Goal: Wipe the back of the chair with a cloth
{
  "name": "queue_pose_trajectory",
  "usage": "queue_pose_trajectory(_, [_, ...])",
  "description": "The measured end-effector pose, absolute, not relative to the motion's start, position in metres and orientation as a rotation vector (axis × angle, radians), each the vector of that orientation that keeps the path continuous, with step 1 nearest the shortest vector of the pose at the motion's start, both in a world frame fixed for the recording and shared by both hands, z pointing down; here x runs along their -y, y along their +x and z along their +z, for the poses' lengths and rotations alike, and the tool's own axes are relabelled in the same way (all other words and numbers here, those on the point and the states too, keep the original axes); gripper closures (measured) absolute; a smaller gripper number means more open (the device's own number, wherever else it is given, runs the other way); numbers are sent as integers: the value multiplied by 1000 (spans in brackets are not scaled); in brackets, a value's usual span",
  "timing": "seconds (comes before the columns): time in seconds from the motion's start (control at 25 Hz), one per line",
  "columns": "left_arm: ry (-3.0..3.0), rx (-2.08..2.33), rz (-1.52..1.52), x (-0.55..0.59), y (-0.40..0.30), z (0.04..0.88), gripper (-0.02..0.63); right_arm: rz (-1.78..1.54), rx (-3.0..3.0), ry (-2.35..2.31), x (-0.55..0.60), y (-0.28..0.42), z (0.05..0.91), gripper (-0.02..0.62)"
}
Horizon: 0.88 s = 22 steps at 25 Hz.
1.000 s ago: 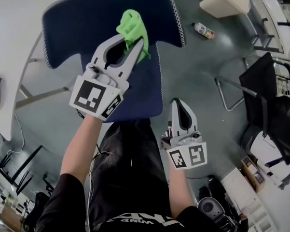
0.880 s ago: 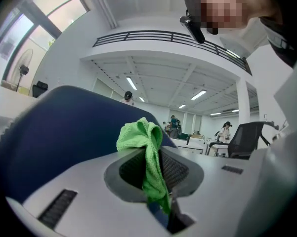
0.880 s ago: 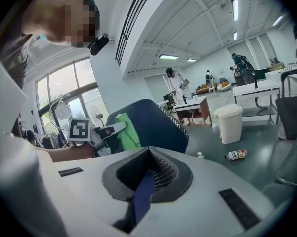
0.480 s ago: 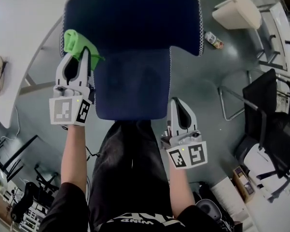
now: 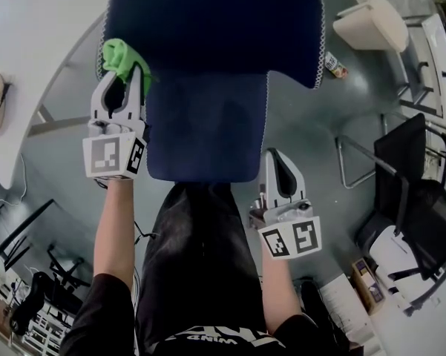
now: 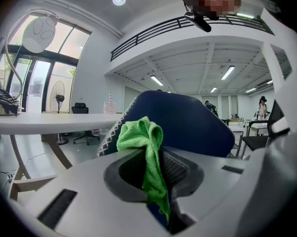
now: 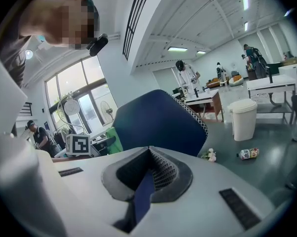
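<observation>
The blue chair back (image 5: 208, 43) with white edge stitching fills the top middle of the head view. My left gripper (image 5: 131, 71) is shut on a green cloth (image 5: 119, 56), which bunches at the back's left edge. In the left gripper view the cloth (image 6: 143, 142) hangs between the jaws, with the chair back (image 6: 192, 125) just behind it. My right gripper (image 5: 271, 156) is shut with nothing in it, low beside the back's narrow lower right edge. The right gripper view shows the chair back (image 7: 155, 117) ahead and the cloth (image 7: 113, 143) at its left side.
A white table (image 5: 37, 50) curves along the left. On the grey floor to the right are a white bin (image 5: 371, 21) and a small bottle (image 5: 335, 65). Black chairs (image 5: 412, 169) stand at the right. The person's legs are right behind the chair.
My left gripper has carried the cloth from the middle of the chair back leftward to its left edge. The right gripper has stayed in place.
</observation>
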<state>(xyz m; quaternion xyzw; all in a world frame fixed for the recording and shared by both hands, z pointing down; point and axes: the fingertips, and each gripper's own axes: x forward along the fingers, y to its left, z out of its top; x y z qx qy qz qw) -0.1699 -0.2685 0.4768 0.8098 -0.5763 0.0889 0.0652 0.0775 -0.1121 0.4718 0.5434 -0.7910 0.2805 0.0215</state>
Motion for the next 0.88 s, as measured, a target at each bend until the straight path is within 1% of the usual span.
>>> queue_pose_trajectory(0.32, [2554,1560,273,284,-95,502,546,878,2428,1707,108,89,474,598])
queue_pose_trajectory(0.88, [2747,1160,271,279,50,525,546,884,2336,1831,92,137,477,598])
